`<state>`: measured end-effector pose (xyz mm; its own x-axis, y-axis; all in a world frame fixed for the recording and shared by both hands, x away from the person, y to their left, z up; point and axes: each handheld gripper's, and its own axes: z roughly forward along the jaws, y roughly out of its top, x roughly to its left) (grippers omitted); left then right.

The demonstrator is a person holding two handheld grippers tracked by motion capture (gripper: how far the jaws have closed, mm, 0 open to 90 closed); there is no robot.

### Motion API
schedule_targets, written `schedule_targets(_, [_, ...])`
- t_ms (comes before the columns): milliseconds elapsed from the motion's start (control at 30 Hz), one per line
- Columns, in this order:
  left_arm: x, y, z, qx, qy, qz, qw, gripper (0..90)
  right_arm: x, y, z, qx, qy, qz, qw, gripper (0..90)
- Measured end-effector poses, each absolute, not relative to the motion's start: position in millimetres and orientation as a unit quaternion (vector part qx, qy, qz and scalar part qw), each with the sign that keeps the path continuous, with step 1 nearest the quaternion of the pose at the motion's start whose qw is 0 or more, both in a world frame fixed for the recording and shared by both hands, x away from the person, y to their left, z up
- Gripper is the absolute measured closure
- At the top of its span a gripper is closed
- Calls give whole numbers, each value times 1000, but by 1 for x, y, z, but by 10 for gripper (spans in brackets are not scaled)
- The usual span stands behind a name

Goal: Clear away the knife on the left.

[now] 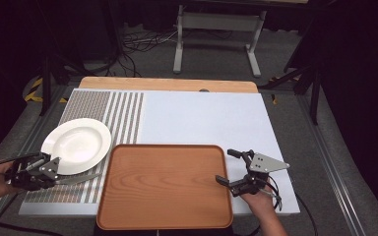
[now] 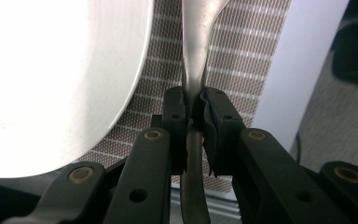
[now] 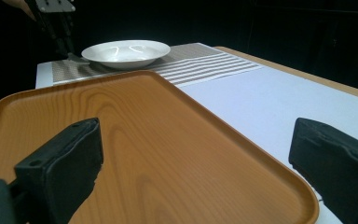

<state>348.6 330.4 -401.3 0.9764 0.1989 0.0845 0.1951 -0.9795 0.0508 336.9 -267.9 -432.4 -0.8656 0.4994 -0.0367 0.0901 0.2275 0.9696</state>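
My left gripper [image 1: 61,180] [image 2: 195,100] is shut on the handle of a metal utensil [image 1: 81,179] [image 2: 196,51]. It holds the utensil just above the striped placemat [image 1: 123,113], at the near edge of a white plate [image 1: 76,145] [image 2: 51,79]. The utensil's far end points toward the wooden tray [image 1: 162,182]; I cannot tell whether it is a spoon or a fork. My right gripper [image 1: 228,166] [image 3: 198,140] stands open at the tray's right rim [image 3: 270,172], nothing between its jaws. In the right gripper view the plate [image 3: 126,52] sits beyond the tray, with the left gripper [image 3: 56,21] beside it.
A white mat [image 1: 206,118] covers the table right of the placemat, with a wooden strip [image 1: 167,84] along the far edge. A metal frame [image 1: 216,29] and cables lie on the floor beyond. The tray sits at the near table edge.
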Motion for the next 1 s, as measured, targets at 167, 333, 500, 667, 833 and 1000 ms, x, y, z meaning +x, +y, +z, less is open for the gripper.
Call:
schedule_targets(167, [350,322,-389,990,126,36,50,804,336,-269,-432,193,762,593,175,35])
schedule_targets(333, [353,310,-376,981,178,15,74,804,336,-270,-431,193,761,594,176,35])
schedule_targets(500, [356,303,-365,971,216,-5,103,804,336,-271,-431,193,760,594,177,35])
schedule_targets(667, [358,295,-357,960,251,-21,123,804,336,-271,-431,193,760,594,178,35])
schedule_targets(833, [360,287,-354,948,286,-31,137,804,336,-272,-430,193,759,595,180,35])
schedule_targets(1000, [359,282,-351,936,312,-43,159,803,335,-272,-430,194,759,595,180,35])
